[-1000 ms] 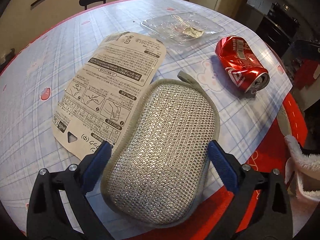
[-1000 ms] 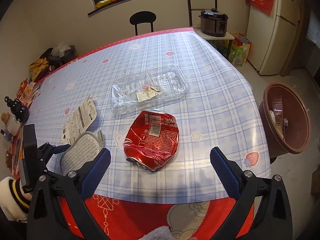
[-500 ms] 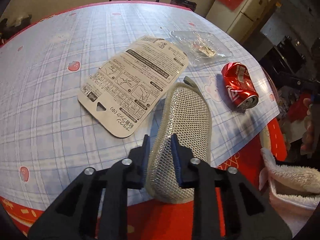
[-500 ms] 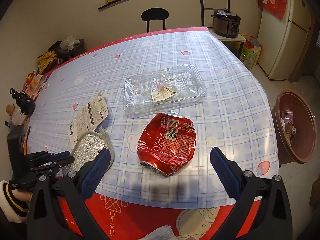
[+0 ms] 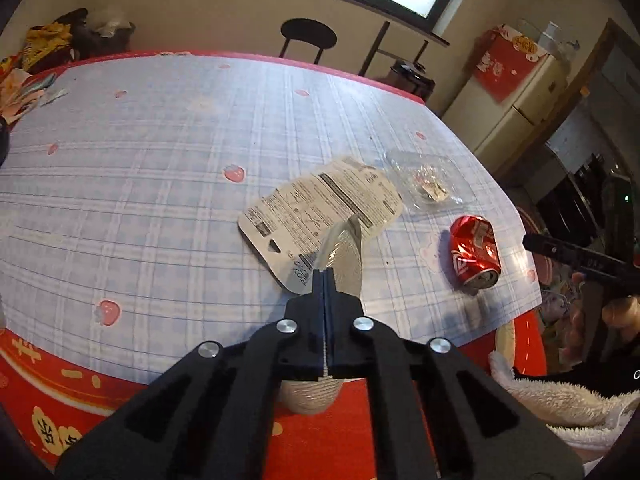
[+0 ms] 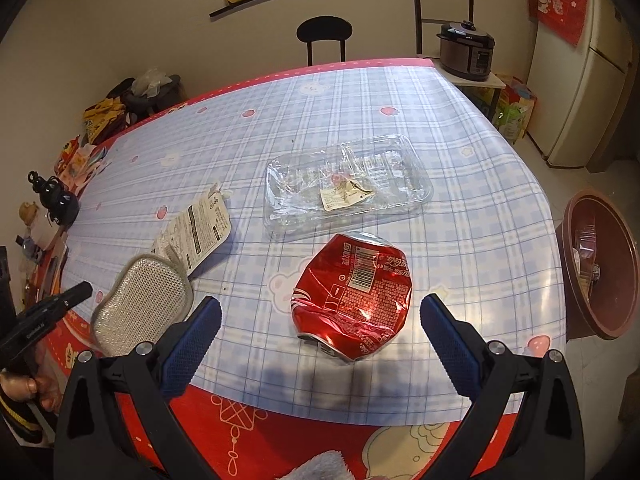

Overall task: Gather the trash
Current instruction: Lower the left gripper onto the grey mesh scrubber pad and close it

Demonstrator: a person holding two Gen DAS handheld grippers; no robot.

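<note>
Left tool (image 5: 323, 276) gone from wide open around the mesh scouring pad (image 5: 345, 254) to fully pinched on it; pad now turned on edge, apparently lifted partly off the desk (image 5: 160, 184)

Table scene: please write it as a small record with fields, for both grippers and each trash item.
left gripper: jaws shut on the sponge, which is lifted at the near table edge
right gripper: jaws open, on either side of the can, not touching it
can: crushed, red, lying on its side
tray: clear plastic, beyond the can, paper scrap inside
card: printed, flat on the table
bin: brown, on the floor, right of the table
</note>
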